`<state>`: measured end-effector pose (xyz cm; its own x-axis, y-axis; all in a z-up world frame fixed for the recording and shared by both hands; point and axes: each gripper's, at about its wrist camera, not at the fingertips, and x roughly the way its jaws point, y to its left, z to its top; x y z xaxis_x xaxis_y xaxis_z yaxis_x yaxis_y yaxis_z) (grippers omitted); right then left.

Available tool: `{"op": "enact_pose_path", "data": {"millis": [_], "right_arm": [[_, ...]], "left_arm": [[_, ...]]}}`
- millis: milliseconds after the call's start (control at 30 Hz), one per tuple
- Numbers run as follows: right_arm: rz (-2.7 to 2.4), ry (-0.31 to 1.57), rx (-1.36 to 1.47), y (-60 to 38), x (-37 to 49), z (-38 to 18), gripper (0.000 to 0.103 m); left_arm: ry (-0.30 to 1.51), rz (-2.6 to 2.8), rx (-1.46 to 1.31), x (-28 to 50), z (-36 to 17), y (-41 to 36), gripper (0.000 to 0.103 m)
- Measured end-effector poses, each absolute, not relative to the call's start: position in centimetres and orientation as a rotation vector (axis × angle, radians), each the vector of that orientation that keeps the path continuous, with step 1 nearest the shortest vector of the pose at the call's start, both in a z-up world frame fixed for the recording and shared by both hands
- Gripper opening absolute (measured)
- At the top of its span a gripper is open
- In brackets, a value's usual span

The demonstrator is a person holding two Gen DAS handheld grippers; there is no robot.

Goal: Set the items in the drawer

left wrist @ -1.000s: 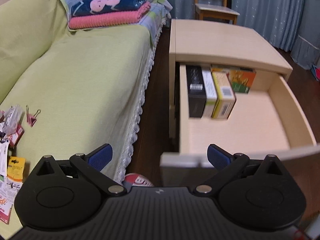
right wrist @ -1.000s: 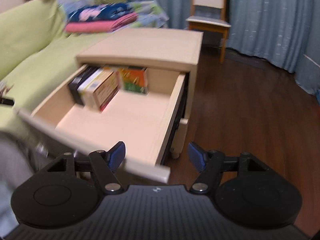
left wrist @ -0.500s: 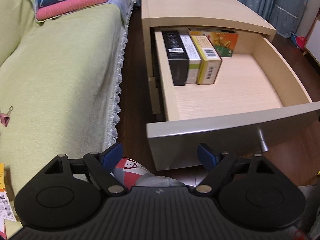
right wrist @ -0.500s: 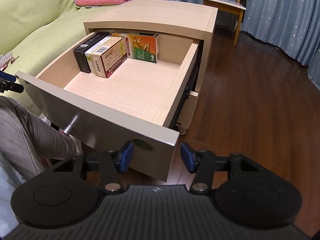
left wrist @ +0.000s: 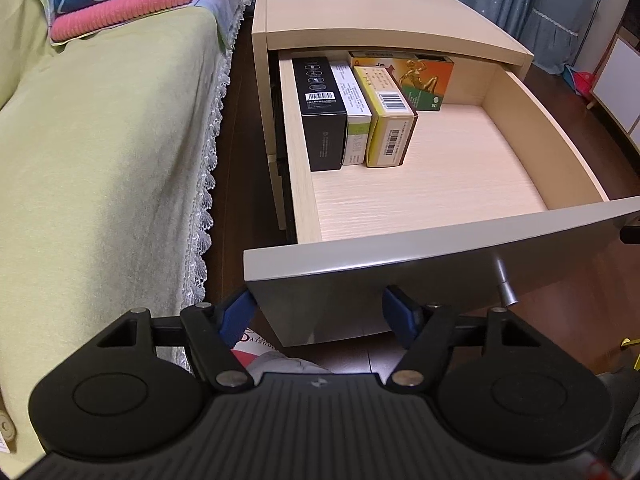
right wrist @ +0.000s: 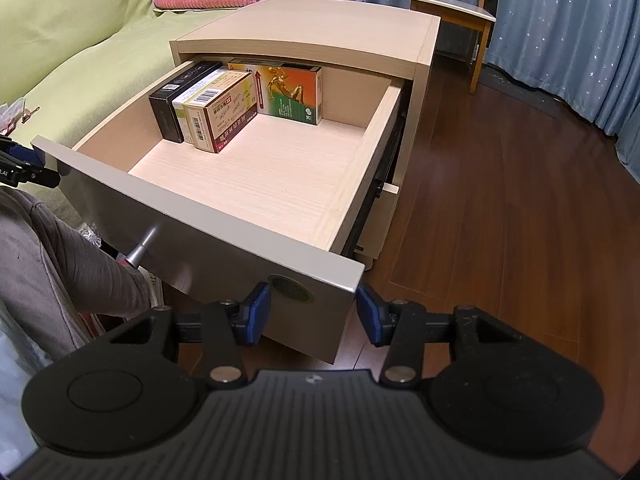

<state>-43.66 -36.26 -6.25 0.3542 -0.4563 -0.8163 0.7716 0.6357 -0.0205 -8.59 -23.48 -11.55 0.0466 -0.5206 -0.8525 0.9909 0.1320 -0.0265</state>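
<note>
The bedside cabinet's drawer (left wrist: 440,252) (right wrist: 200,216) stands pulled out. At its back left, a black box (left wrist: 320,104) (right wrist: 168,112), a white box (left wrist: 354,108) and a yellow box (left wrist: 388,120) (right wrist: 224,120) stand side by side. An orange-green box (left wrist: 424,80) (right wrist: 292,92) leans against the back wall. My left gripper (left wrist: 318,314) is open and empty, just before the drawer front's left end. Near the front's right corner my right gripper (right wrist: 312,312) is also open and holds nothing. A metal knob (left wrist: 505,288) (right wrist: 140,250) sticks out of the front panel.
A green-covered sofa (left wrist: 100,160) with folded blankets (left wrist: 128,4) runs along the cabinet's left side. A wooden chair (right wrist: 452,12) and blue curtains stand behind. Dark wood floor (right wrist: 500,200) lies to the right. A person's grey sleeve (right wrist: 60,260) is at the lower left.
The left view swung from the sofa toward the drawer and both grippers settled close to its front panel. Both pairs of fingers have narrowed somewhat but remain apart.
</note>
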Motion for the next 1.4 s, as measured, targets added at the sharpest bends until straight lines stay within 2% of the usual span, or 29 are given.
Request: {"op": "enact_pose_path", "data": {"millis": [1400], "right_arm": [[-0.893,0.874,0.398,-36.18,-43.23,-6.65,0.044]], "left_arm": [[0.825,-1.293,0.695,-9.17,-11.77,-23.56,0.069]]}}
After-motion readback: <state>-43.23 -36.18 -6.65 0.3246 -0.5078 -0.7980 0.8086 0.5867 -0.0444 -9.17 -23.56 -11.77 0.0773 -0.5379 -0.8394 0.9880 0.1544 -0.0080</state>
